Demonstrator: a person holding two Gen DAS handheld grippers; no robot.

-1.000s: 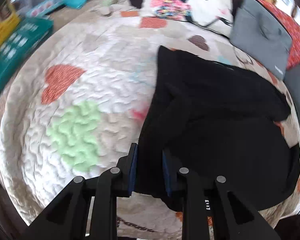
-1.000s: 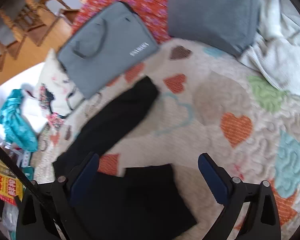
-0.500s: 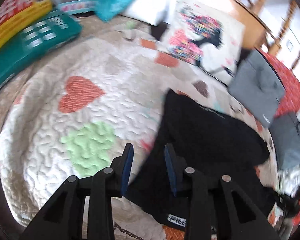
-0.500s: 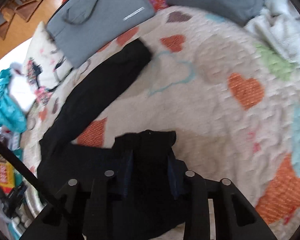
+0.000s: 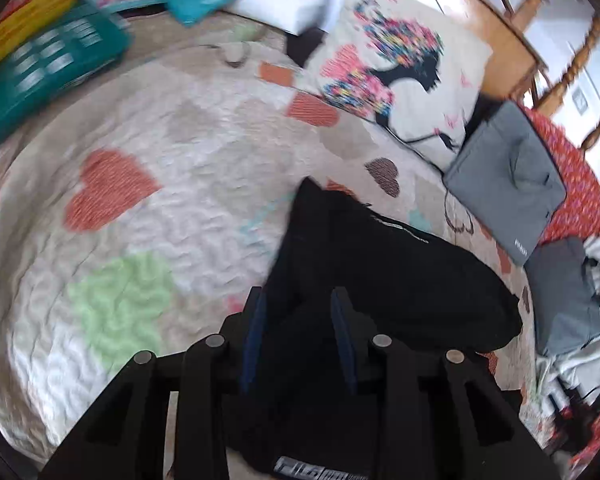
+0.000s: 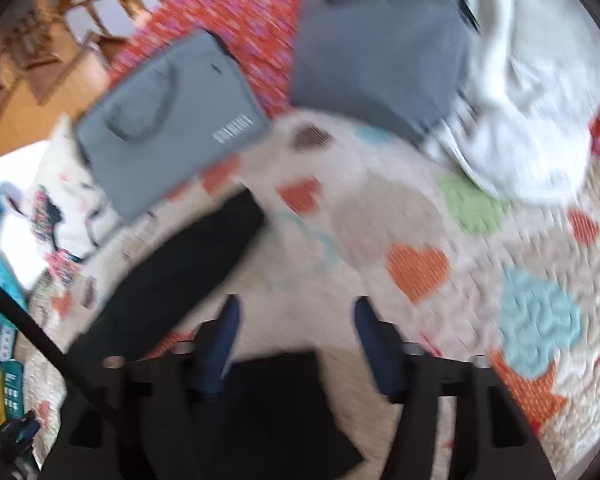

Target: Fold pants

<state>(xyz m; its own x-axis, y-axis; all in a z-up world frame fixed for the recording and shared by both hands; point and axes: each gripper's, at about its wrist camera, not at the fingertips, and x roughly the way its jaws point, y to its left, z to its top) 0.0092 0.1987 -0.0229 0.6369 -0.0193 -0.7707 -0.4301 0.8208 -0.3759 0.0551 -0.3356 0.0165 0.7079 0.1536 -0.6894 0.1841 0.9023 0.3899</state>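
We hold our two grippers over a quilted bedspread (image 5: 204, 184), cream cotton stitched in wavy meander lines and patched with hearts in orange, pale green and light blue. The black pants (image 5: 384, 272) lie on it, a matte, soft fabric that shows almost no weave; in the left wrist view they fill the area from the centre toward 4 o'clock, with a pointed corner at 12 o'clock of the mass and a rounded, bunched fold at 3 o'clock. A small pale label shows at their bottom edge. Our left gripper (image 5: 298, 314) has its blue-padded fingers parted, with black cloth lying between and beneath them; whether the pads touch the cloth we cannot tell. In the blurred right wrist view, one long pant leg (image 6: 180, 272) runs from 8 o'clock up toward the centre, and a squarish folded end sits at 6 o'clock. Our right gripper (image 6: 296, 320) is spread wide, its fingers above that end and the quilt showing between them. At 11 o'clock in that view lies a flat grey laptop sleeve (image 6: 168, 120) with a handle, and at 12 o'clock a second grey bag (image 6: 380, 60). A printed cushion (image 5: 404, 64) sits at 1 o'clock in the left view.
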